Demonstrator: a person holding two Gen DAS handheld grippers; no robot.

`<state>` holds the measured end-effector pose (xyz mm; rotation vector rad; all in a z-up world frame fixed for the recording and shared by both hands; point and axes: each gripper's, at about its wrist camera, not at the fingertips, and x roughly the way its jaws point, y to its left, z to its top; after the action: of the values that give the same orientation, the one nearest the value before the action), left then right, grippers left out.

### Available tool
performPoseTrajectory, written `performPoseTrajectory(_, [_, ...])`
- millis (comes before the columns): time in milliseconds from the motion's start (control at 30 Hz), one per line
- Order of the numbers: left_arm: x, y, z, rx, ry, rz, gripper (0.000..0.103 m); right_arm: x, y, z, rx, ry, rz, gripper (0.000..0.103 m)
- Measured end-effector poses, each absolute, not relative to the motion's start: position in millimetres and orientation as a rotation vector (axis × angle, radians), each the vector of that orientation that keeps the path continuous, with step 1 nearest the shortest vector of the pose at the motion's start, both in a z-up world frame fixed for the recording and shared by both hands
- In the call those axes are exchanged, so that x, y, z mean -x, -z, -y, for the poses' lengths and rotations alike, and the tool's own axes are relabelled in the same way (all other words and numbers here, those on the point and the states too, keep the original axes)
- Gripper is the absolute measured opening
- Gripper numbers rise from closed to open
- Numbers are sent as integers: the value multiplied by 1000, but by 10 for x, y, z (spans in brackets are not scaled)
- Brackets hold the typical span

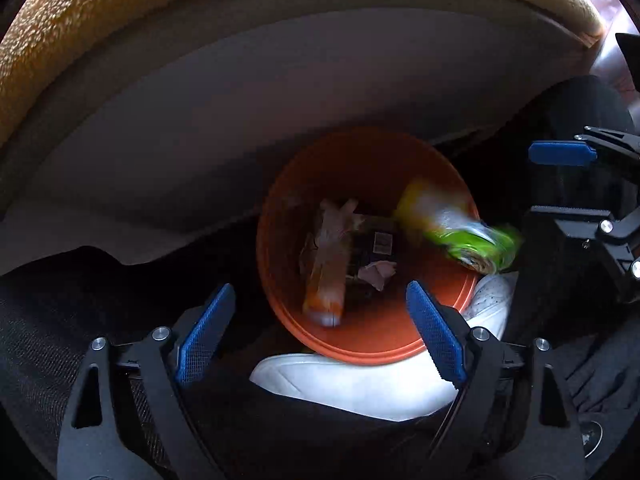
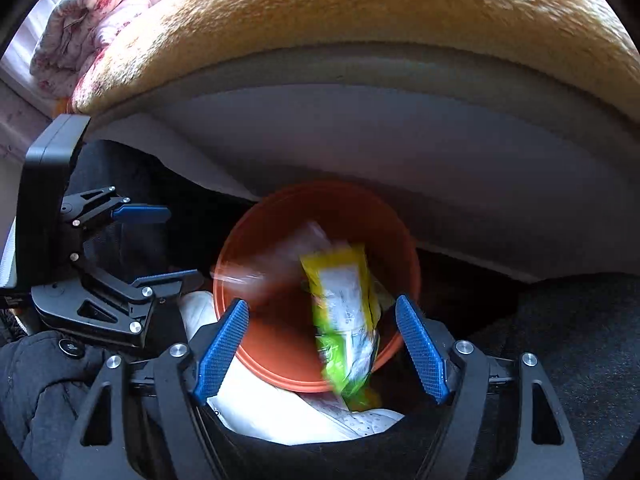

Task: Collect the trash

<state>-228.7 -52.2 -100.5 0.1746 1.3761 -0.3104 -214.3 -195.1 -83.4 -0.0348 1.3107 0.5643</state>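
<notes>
Wrapper [image 2: 346, 320] falls between open right tool [image 2: 322, 342] pads.

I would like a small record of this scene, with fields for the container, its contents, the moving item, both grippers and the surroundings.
container: round orange plastic bin, standing on a dark floor
contents: crumpled paper, orange-and-white wrapper, dark packet with a label
moving item: yellow-green snack bag, blurred, over the bin rim, touching no pads
left gripper: open, nothing between its jaws
right gripper: open, above the bin
surroundings: white shoe beside the bin; tan blanket on a bed behind
</notes>
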Motion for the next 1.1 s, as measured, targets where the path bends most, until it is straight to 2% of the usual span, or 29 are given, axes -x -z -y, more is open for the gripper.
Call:
performPoseTrajectory(400, [2322,973,483,-182,318,-1356,85,2193,560,2134,30,-568,-1242,75])
performPoseTrajectory(600, [2392,754,427,-149,351,-1270,85,2276,275,2182,40,-590,-1163,77])
performPoseTrajectory(800, [2483,198,318,-123,391,-1095,85,2316,-133,2255,41,-609,-1010,80])
performPoseTrajectory(867, [2497,-47,303,-132,389,-1011,85,2247,-324,2323,33,-601,-945,88])
performPoseTrajectory(1000, [2378,-451,303,-158,338,-837,92,1969,-654,2486,24,-542,-827,88])
performPoseTrajectory(1100, [2150,-605,327,-144,301,-770,92,1647,-840,2617,10,-491,-773,88])
